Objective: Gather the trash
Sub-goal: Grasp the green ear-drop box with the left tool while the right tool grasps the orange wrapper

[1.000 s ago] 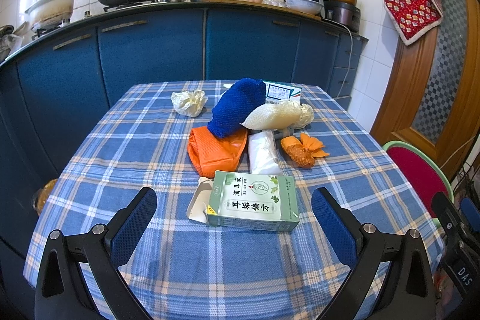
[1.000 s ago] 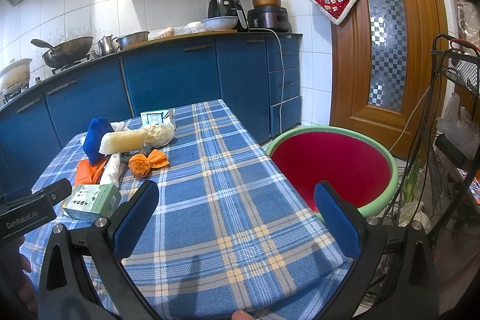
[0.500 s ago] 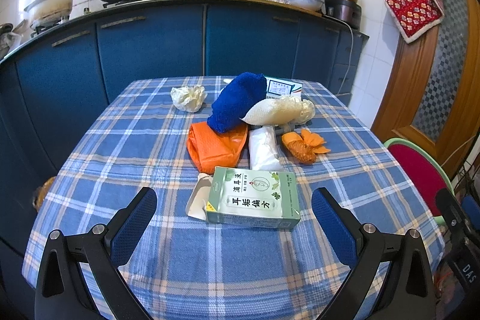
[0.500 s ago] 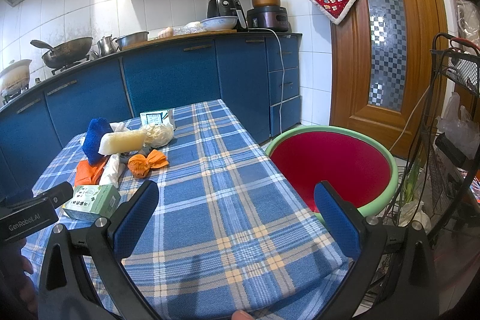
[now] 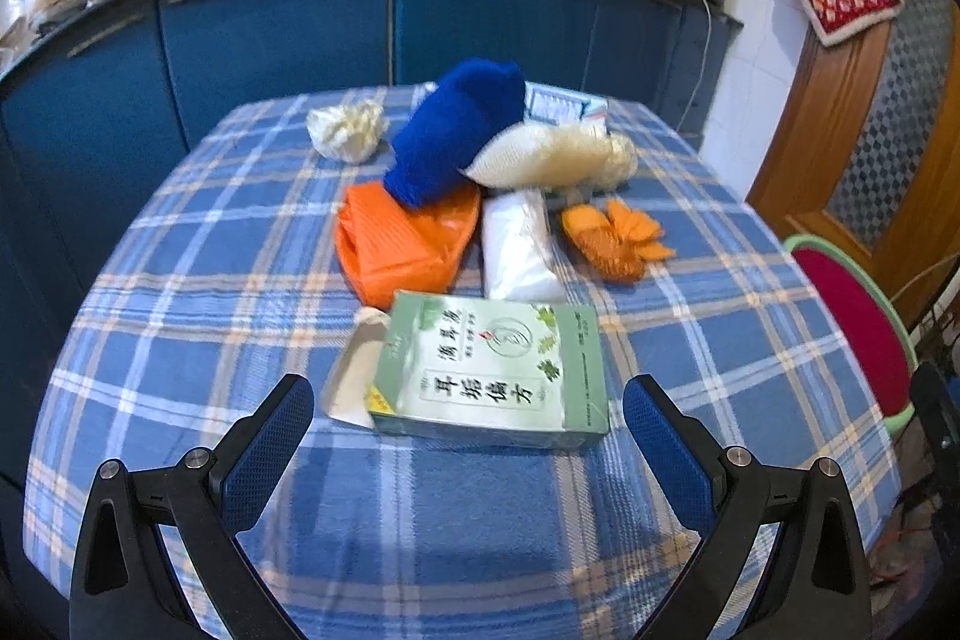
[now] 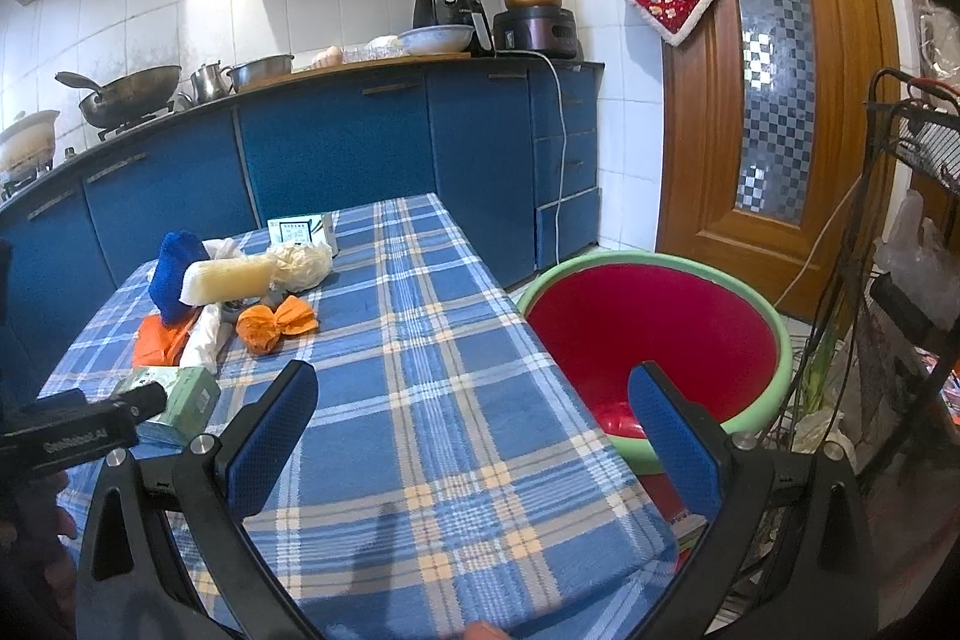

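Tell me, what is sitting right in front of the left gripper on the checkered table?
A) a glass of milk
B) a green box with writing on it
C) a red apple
B: the green box lies flat on the tablecloth, between and just beyond the open fingers of the left gripper.

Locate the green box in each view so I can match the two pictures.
Left wrist view: the green box lies low in the centre on the checked tablecloth, just ahead of the open left gripper.
Right wrist view: the green box sits at the left edge, partly hidden behind the left gripper.
Shared landmark: the orange wrapper, beyond the box in both.
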